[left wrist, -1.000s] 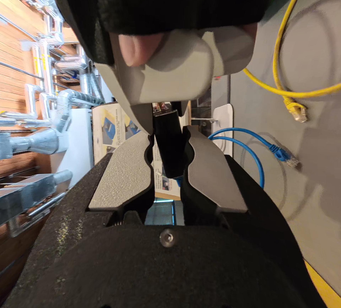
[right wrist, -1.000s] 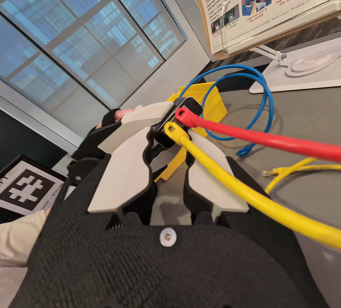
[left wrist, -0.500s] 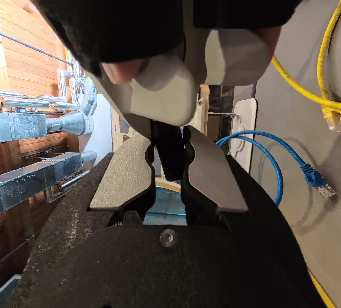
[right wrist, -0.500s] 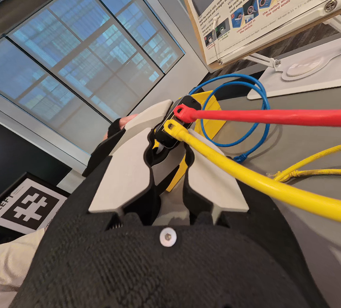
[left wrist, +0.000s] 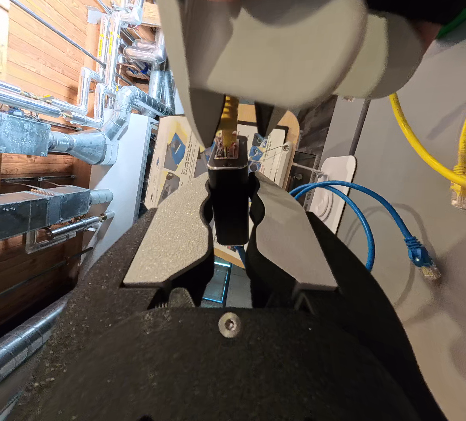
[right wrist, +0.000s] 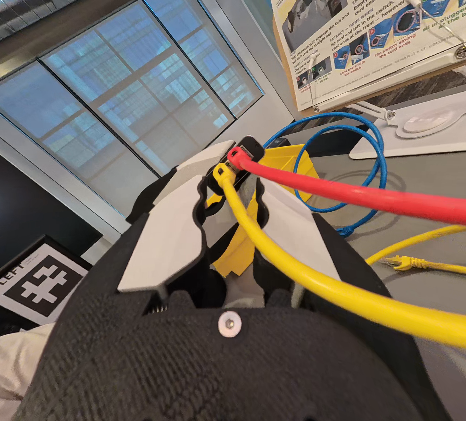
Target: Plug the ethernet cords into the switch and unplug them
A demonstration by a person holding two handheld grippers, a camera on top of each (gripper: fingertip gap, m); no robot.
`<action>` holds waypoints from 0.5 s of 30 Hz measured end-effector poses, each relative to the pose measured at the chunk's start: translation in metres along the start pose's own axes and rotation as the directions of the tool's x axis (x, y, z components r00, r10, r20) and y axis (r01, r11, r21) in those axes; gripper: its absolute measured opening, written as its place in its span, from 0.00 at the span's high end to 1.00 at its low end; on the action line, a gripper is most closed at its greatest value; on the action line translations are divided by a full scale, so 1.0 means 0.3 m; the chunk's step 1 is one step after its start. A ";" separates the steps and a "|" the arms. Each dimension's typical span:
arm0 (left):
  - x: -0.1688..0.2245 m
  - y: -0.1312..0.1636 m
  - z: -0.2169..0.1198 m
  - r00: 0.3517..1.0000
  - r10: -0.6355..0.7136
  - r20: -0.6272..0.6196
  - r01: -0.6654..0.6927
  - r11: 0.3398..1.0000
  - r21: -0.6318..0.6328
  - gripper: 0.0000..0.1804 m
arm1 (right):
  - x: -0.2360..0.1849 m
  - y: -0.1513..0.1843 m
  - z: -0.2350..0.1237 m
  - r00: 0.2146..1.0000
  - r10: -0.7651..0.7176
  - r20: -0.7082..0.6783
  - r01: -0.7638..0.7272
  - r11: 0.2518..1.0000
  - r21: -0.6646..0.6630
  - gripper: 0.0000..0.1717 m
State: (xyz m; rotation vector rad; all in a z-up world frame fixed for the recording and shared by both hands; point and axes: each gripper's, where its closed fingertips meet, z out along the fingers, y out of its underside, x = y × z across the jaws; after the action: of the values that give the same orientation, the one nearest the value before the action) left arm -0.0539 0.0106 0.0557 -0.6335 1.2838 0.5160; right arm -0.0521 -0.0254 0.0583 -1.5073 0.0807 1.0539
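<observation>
The left tongs (left wrist: 230,197) squeeze a small black switch (left wrist: 230,207), both pads pressed on its sides, up in the air above the grey worktop (right wrist: 416,182). A yellow cord (right wrist: 264,240) and a red cord (right wrist: 353,197) are plugged into its end. The right tongs (right wrist: 228,197) stand wide around the yellow cord, with gaps on both sides. A blue cord (right wrist: 378,156) and another yellow cord end (right wrist: 401,262) lie loose on the worktop. A poster (right wrist: 365,30) with pictures and printed words stands behind. A black and white square marker (right wrist: 37,282) bears a printed word.
</observation>
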 end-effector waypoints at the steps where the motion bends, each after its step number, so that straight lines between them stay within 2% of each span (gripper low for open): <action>1: -0.006 0.005 -0.003 1.000 -0.006 0.009 0.006 1.000 0.000 0.86 | -0.005 -0.004 -0.003 1.000 0.006 0.009 -0.006 1.000 0.010 0.78; 6: -0.025 0.016 -0.010 1.000 -0.006 0.031 0.006 1.000 0.001 0.86 | -0.013 -0.022 -0.019 1.000 0.019 0.022 -0.020 0.999 0.045 0.81; 9: -0.029 0.015 -0.012 0.999 0.014 0.040 -0.014 1.000 0.008 0.86 | -0.034 -0.024 -0.021 0.992 0.073 0.101 -0.078 0.996 0.045 0.90; 11: -0.028 0.007 -0.015 0.998 0.046 0.050 -0.047 0.999 0.024 0.86 | -0.038 -0.024 -0.023 0.986 0.104 0.133 -0.110 0.993 0.040 0.91; 15: -0.015 0.004 -0.016 1.000 0.020 -0.008 -0.019 0.999 0.039 0.86 | -0.032 -0.005 -0.025 0.997 -0.040 0.070 0.040 0.999 0.001 0.89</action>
State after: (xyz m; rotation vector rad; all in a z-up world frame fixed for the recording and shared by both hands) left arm -0.0591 0.0081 0.0593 -0.5915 1.3057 0.5038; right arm -0.0527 -0.0359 0.0643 -1.4655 0.0011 1.0733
